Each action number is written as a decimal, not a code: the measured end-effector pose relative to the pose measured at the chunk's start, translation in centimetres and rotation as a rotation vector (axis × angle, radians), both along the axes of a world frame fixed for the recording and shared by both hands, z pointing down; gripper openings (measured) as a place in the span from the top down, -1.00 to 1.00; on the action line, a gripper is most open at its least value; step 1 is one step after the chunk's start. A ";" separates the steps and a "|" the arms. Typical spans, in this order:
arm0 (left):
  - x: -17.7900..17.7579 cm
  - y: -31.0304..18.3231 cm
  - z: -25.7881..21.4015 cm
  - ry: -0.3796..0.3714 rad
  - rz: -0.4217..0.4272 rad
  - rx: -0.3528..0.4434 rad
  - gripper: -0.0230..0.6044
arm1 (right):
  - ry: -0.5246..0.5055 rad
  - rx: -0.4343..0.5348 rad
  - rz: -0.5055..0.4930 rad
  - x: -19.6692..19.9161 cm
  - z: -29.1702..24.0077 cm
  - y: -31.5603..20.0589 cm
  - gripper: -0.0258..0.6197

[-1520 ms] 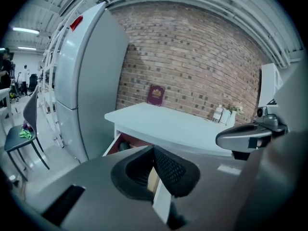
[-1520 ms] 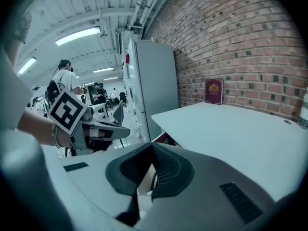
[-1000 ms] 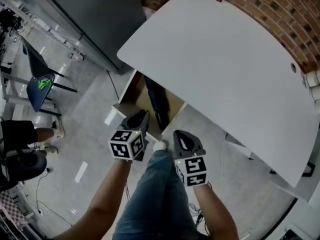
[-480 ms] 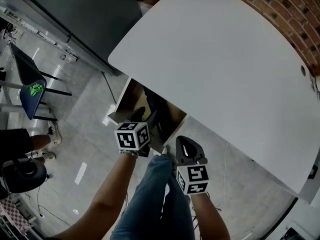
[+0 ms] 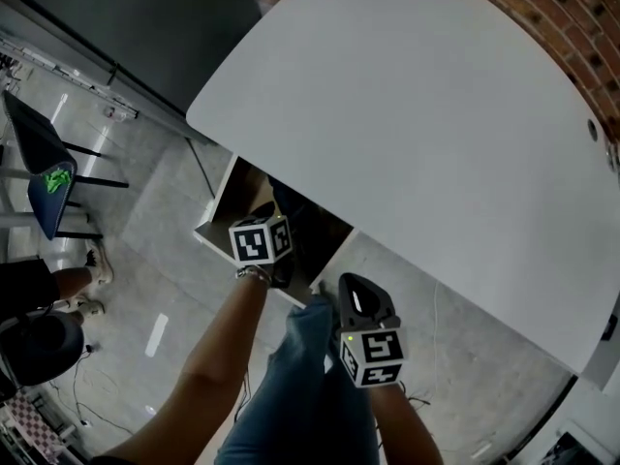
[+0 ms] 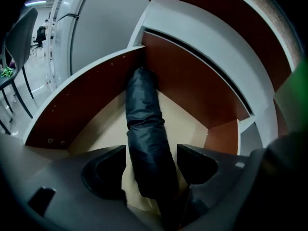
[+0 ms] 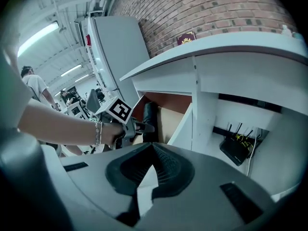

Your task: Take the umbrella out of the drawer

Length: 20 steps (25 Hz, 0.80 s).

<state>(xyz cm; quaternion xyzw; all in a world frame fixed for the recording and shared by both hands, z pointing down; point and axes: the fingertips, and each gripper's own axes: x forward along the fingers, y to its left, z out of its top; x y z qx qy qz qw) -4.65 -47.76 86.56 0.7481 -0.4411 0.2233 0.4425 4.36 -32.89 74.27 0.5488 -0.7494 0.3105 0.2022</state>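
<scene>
Since 1 s ago the left tongs (image 5: 263,256) have dropped from the front lip of the drawer (image 5: 215,223) down into it, and their jaws have just been opening. The right tongs (image 5: 362,302) have sunk a little too but remain outside, in front of the drawer near the person's leg.

Status now:
- Drawer is already pulled out from under the desk (image 5: 417,114), so access is done.
- Umbrella (image 6: 144,124) is folded in its dark sleeve and lying lengthwise on the drawer floor, w/ the far end toward the back corner. It hasn't been lifted.
- In the left gripper view the left tongs (image 6: 150,166) are spread wide w/ the umbrella's near end between the 2 jaws. Bare drawer floor shows beside it on the right, so there's no squeeze yet.
- Right tongs (image 7: 152,170) are pressed together w/ nothing in them. From their view the left tongs can be seen reaching into the drawer beside the umbrella (image 7: 148,113).

Judgement: approx. halfway, w/ reach & straddle done. Left to do: close on the umbrella, raise it clear of the drawer walls & the desk edge above, and bring it out.
</scene>
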 end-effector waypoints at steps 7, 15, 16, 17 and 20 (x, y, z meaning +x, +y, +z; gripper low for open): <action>0.9 -1.3 1.9 0.009 -0.014 -0.023 -0.08 | 0.010 0.003 0.006 1.1 1.3 -1.0 0.94; 1.5 -1.8 3.6 -0.017 -0.058 -0.118 -0.10 | -0.012 -0.008 0.008 0.5 1.9 -0.8 0.94; 1.4 -1.8 3.7 -0.017 -0.057 -0.132 -0.10 | -0.016 -0.010 0.012 0.4 1.9 -0.6 0.94; 1.3 -1.7 3.7 -0.015 -0.058 -0.142 -0.10 | -0.019 -0.011 0.014 0.3 1.8 -0.5 0.94; 1.5 -1.3 3.4 0.016 -0.070 -0.154 0.03 | -0.021 -0.014 0.010 -0.1 1.7 0.1 0.94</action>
